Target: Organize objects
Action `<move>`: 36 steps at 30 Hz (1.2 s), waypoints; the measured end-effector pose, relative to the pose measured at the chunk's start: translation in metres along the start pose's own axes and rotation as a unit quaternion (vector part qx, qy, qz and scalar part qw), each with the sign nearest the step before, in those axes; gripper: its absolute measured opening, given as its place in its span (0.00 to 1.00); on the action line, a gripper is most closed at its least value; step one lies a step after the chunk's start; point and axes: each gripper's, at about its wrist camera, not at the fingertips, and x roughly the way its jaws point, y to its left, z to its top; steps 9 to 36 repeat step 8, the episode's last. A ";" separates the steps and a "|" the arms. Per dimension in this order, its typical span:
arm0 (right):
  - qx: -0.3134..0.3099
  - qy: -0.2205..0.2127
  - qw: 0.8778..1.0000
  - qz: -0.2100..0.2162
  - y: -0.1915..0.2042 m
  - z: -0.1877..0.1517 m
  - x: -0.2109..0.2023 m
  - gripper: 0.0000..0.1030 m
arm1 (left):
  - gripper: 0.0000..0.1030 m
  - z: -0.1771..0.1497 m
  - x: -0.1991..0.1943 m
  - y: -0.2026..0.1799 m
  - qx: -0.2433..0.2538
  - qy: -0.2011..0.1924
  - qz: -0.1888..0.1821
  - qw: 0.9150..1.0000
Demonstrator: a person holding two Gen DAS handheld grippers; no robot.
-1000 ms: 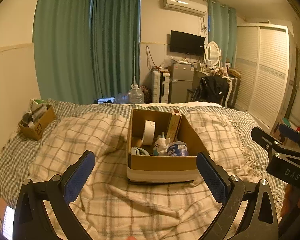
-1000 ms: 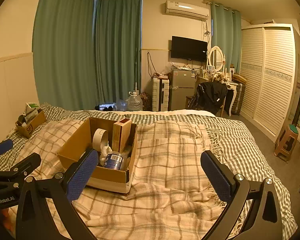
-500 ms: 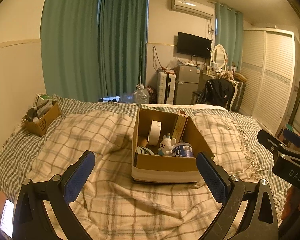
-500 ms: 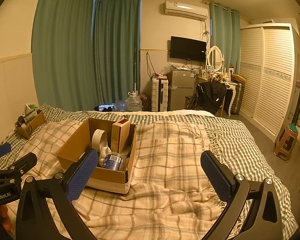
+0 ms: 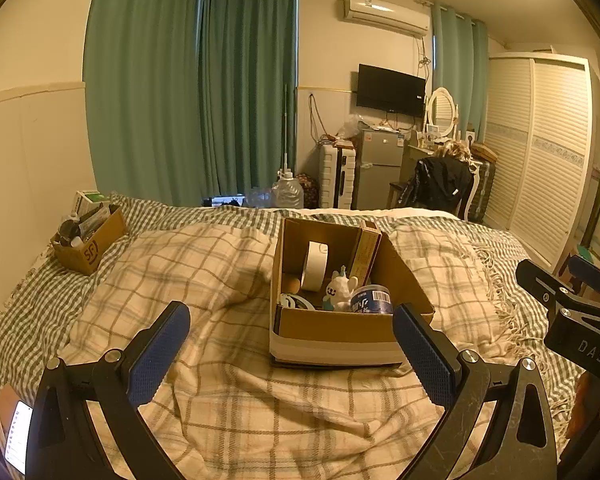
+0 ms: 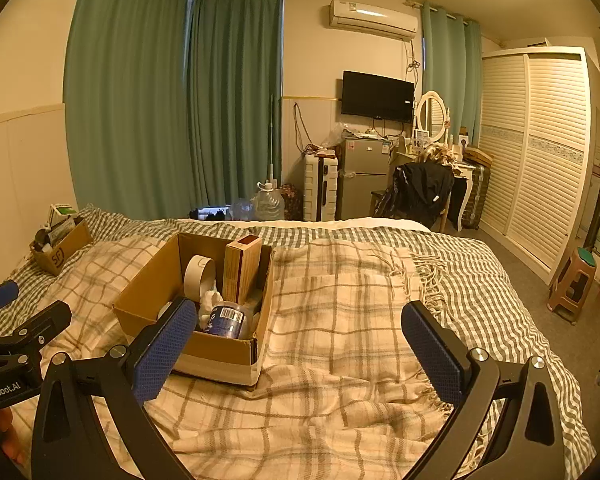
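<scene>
Small box (image 5: 88, 246): far left on bed, brown cardboard, "SF" printed on side; stuffed w/ bottles and packets, too small to read.
Phone (image 5: 18, 442): bottom-left edge of left wrist view, lit screen, text unreadable.
Left gripper (image 5: 290, 354): black frame, blue dimpled pads; jaws spread wide, nothing between them. Seen from right wrist view, its body reads "GenRobot.AI".
Blanket (image 5: 220, 264): cream w/ brown plaid, rumpled, fringed at right edge; lies over green-white check sheet (image 5: 16, 312).
Big box (image 5: 332, 326): open cardboard, white band round base, sits mid-bed on blanket, just ahead of left gripper, well left of right gripper's centre.
Tape roll (image 5: 314, 266): white ring, on edge against box's back left.
Tall carton (image 6: 242, 268): brown, upright at back right of box, lettering too fine to read.
Toy (image 5: 340, 290): small white figure, blue horn, beside tape roll.
Can (image 6: 226, 318): blue, on its side at box front, barcode label on end; script not legible.
Right gripper (image 6: 300, 350): same black frame and blue pads; jaws released wide over bare blanket. Marked "DAS" in left wrist view.
Beyond bed: teal curtains (image 6: 172, 100), water jug (image 6: 268, 202), white suitcase (image 6: 320, 188), grey fridge (image 6: 362, 176), wall TV (image 6: 378, 96), AC unit (image 6: 374, 20), oval mirror (image 6: 432, 114), dark jacket on chair (image 6: 420, 190), louvred wardrobe (image 6: 540, 152), plastic stool (image 6: 574, 286).
</scene>
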 end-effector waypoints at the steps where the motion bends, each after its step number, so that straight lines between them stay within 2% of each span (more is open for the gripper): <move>1: -0.001 0.000 1.000 0.000 0.000 0.000 0.000 1.00 | 1.00 0.000 0.000 -0.001 0.001 0.001 0.000 1.000; 36: -0.001 0.003 1.000 0.002 0.002 -0.002 0.001 1.00 | 1.00 -0.002 0.000 -0.001 -0.001 -0.003 0.002 1.000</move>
